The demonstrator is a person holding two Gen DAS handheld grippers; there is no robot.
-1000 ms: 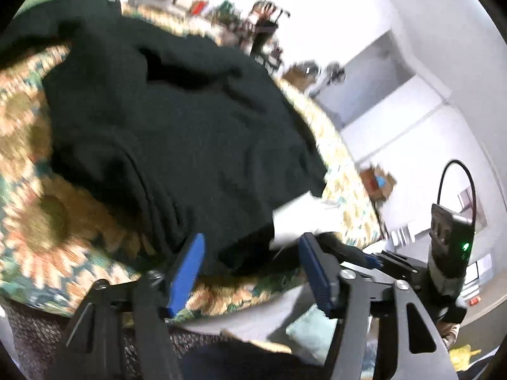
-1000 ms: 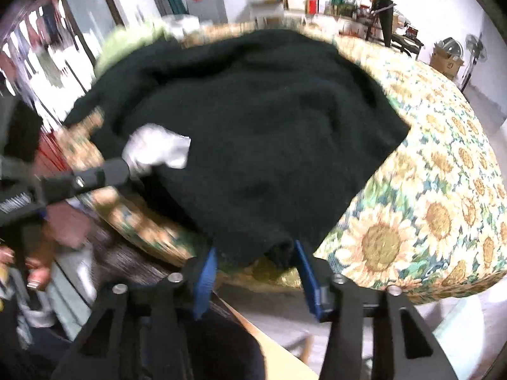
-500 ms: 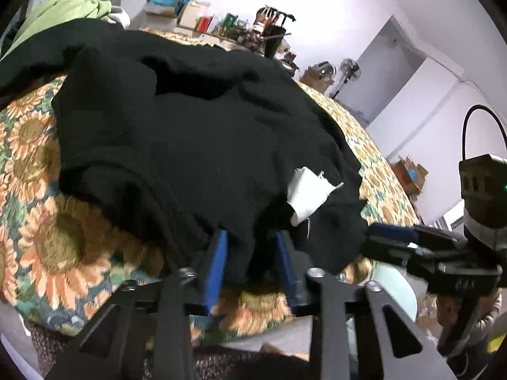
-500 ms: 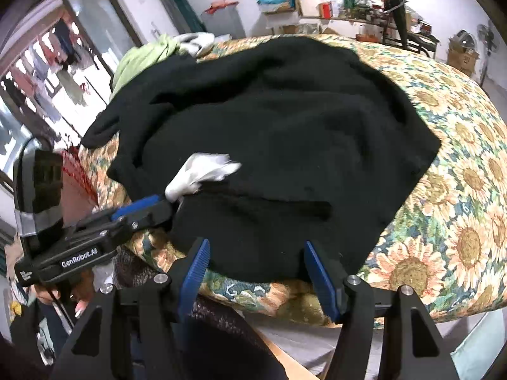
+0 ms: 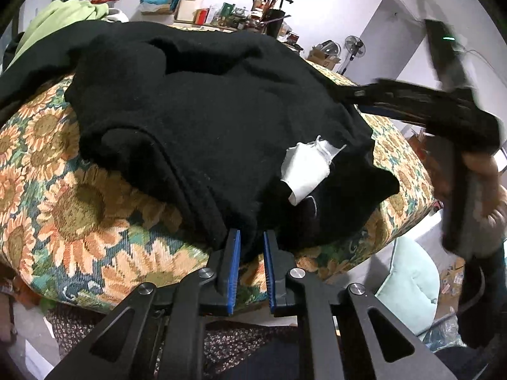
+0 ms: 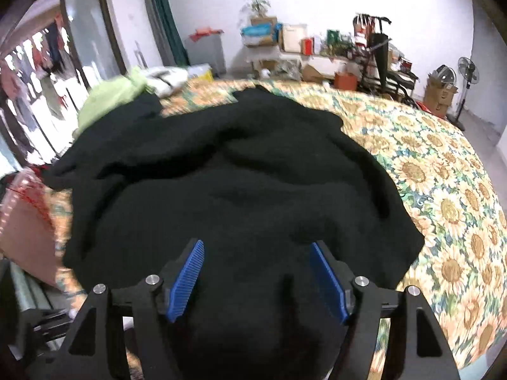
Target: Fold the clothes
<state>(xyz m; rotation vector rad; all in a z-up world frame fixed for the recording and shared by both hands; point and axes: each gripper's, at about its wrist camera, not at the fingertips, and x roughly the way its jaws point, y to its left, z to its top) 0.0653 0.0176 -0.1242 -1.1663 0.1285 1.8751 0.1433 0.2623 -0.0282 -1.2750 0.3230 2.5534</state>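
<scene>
garment: black sweater (image 5: 202, 120) lies spread and rumpled on the bed with the sunflower cover (image 5: 73, 209), near hem at the bed's front edge, white label (image 5: 305, 171) flipped out on top
left claw (image 5: 251, 247): fingers nearly together, clamped on a bunched bit of the sweater's near hem at the bed edge
right claw (image 6: 256, 266): fingers apart, hovering over the middle-near part of the sweater, black fabric fills the gap; cannot tell if it touches the cloth, nothing gripped
right claw, left view: up at the right side over the sweater's far right edge, blurred
step (judgement): hem corner taken by left, right not yet on a matching hold; fold barely begun
risk 1: left grip looks small and bunched, thick knit may slip out if pulled hard or fast
risk 2: left may hold one layer only, so lifting would drag the top layer and leave the under layer behind, giving a crooked fold
risk 3: if right clamps mid-body instead of an edge, cloth puckers and the fold line skews
risk 4: hem sits at the bed edge, a dropped grip could let that part slide off toward the floor
risk 5: sleeve (image 5: 35, 72) at the left trails out toward the green garment (image 5: 60, 19), could drag along and tangle
risk 6: existing wrinkles get folded in if not smoothed first
</scene>
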